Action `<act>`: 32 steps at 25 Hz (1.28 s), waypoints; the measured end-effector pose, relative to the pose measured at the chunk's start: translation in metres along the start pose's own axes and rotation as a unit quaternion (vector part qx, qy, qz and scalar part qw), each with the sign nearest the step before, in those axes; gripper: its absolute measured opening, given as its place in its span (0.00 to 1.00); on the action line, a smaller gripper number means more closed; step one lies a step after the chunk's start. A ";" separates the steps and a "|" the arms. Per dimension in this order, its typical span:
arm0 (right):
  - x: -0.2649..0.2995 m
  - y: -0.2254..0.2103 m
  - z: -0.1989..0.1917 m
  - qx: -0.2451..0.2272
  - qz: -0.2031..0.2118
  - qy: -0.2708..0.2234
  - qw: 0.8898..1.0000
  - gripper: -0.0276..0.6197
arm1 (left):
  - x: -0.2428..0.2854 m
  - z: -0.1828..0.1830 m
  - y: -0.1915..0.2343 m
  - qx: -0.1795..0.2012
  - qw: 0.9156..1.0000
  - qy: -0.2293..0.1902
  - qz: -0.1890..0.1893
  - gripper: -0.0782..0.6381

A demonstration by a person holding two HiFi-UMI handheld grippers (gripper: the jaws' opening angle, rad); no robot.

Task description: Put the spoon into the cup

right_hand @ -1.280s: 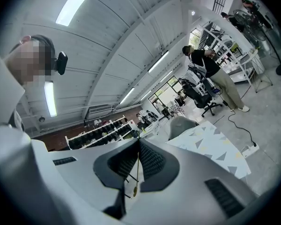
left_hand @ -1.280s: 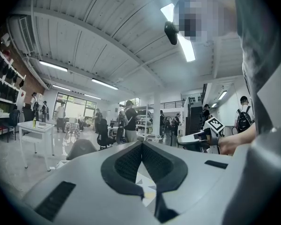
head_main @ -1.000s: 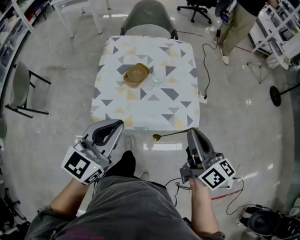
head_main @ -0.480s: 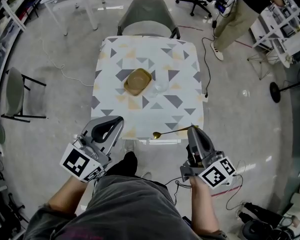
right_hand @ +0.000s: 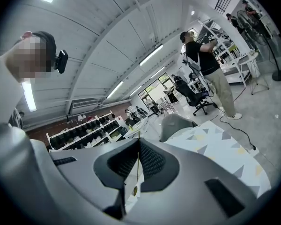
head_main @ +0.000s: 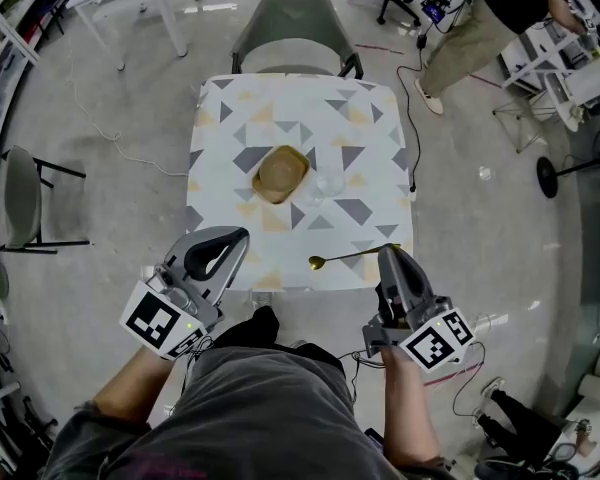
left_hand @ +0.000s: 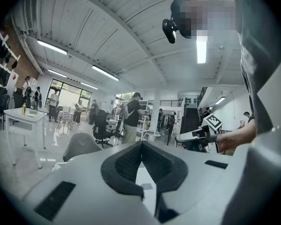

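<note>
Spoon (head_main: 348, 258) is held in your right gripper (head_main: 392, 253), whose jaws are closed on the end of the thin handle. From there the golden spoon sticks out sideways toward your left, and its bowl end is seen over the near part of the table (head_main: 280, 98). In the right gripper view the handle (right_hand: 137, 165) runs as a thin line between the two dark pads, which press together on it at the tips (right_hand: 138, 142). Your left gripper (head_main: 235, 238) hangs in front of the table's near left corner, and in the left gripper view its jaws (left_hand: 141, 146) meet at the tips with nothing between them. The clear cup (head_main: 328, 185) stands upright in the middle of the table, just beside the right side of a brown dish (head_main: 281, 173), and it is well apart from the spoon. A green chair (head_main: 295, 33) stands at the far side of the table, and another person (head_main: 460, 38) stands at the upper right.
</note>
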State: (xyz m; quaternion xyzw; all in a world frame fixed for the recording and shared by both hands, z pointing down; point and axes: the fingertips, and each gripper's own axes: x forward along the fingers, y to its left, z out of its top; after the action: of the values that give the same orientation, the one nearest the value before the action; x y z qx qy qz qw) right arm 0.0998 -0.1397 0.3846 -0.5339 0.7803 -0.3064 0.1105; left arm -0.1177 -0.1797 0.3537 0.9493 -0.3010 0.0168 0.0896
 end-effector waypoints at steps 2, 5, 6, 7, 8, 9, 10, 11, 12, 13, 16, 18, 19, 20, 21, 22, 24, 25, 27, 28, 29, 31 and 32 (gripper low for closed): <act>0.007 0.000 0.000 0.001 -0.004 0.000 1.000 0.08 | 0.000 -0.001 0.007 -0.002 1.000 0.002 -0.001 0.13; 0.017 0.000 -0.002 -0.001 -0.005 0.003 1.000 0.08 | 0.000 -0.002 0.016 -0.003 1.000 0.003 -0.002 0.13; 0.020 0.000 -0.003 -0.001 -0.005 0.004 1.000 0.08 | 0.000 -0.004 0.018 -0.002 1.000 0.003 -0.002 0.13; 0.023 0.000 -0.004 -0.002 -0.004 0.005 1.000 0.08 | 0.000 -0.005 0.020 -0.002 1.000 0.005 -0.002 0.13; 0.027 -0.001 -0.005 -0.002 -0.003 0.006 1.000 0.08 | 0.000 -0.007 0.021 -0.003 1.000 0.006 -0.002 0.13; 0.030 -0.002 -0.006 -0.003 -0.002 0.007 1.000 0.08 | 0.000 -0.009 0.022 -0.003 1.000 0.008 -0.001 0.13; 0.033 -0.004 -0.007 -0.003 -0.001 0.008 1.000 0.08 | 0.001 -0.011 0.024 -0.003 1.000 0.010 0.000 0.13; 0.036 -0.006 -0.007 -0.003 0.000 0.009 1.000 0.08 | 0.001 -0.013 0.025 -0.003 1.000 0.012 0.002 0.13; 0.040 -0.007 -0.006 -0.003 0.001 0.010 1.000 0.08 | 0.001 -0.014 0.026 -0.004 1.000 0.014 0.004 0.13; 0.043 -0.009 -0.006 -0.003 0.002 0.011 1.000 0.08 | 0.002 -0.016 0.028 -0.006 1.000 0.016 0.006 0.13; 0.054 -0.014 -0.004 -0.003 0.006 0.016 1.000 0.08 | 0.005 -0.018 0.035 -0.009 1.000 0.021 0.014 0.13; 0.062 -0.019 -0.003 -0.002 0.010 0.020 1.000 0.08 | 0.008 -0.020 0.038 -0.009 0.999 0.023 0.020 0.13; 0.066 -0.022 -0.003 -0.001 0.013 0.022 1.000 0.08 | 0.010 -0.022 0.040 -0.010 0.999 0.025 0.024 0.13; 0.069 -0.025 -0.004 -0.001 0.014 0.024 1.000 0.08 | 0.013 -0.023 0.042 -0.011 0.999 0.027 0.028 0.13; 0.073 -0.029 -0.004 0.000 0.016 0.027 1.000 0.08 | 0.016 -0.025 0.044 -0.012 0.999 0.029 0.032 0.13; 0.077 -0.033 -0.003 0.000 0.018 0.031 0.999 0.08 | 0.020 -0.027 0.045 -0.014 0.999 0.031 0.035 0.13; 0.084 -0.042 -0.003 0.000 0.021 0.038 0.999 0.08 | 0.028 -0.030 0.047 -0.016 0.998 0.035 0.040 0.13; 0.087 -0.047 -0.002 0.001 0.023 0.041 0.999 0.08 | 0.032 -0.032 0.048 -0.016 0.998 0.037 0.042 0.13; 0.094 -0.057 -0.002 0.003 0.026 0.048 0.999 0.08 | 0.041 -0.036 0.049 -0.017 0.998 0.041 0.047 0.13; 0.097 -0.062 -0.002 0.004 0.028 0.051 0.998 0.08 | 0.046 -0.037 0.050 -0.018 0.998 0.043 0.050 0.13; 0.101 -0.067 -0.002 0.006 0.030 0.055 0.998 0.08 | 0.051 -0.039 0.050 -0.019 0.997 0.045 0.053 0.13; 0.108 -0.078 -0.001 0.008 0.035 0.063 0.997 0.08 | 0.061 -0.042 0.052 -0.021 0.997 0.050 0.060 0.13; 0.112 -0.084 -0.001 0.008 0.037 0.066 0.997 0.08 | 0.066 -0.043 0.053 -0.022 0.996 0.051 0.064 0.13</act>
State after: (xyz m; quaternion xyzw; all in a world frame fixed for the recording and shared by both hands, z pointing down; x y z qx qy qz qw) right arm 0.1182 -0.2602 0.4523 -0.4825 0.8025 -0.3432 0.0740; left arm -0.0934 -0.2514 0.4101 0.9237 -0.3567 0.0645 0.1242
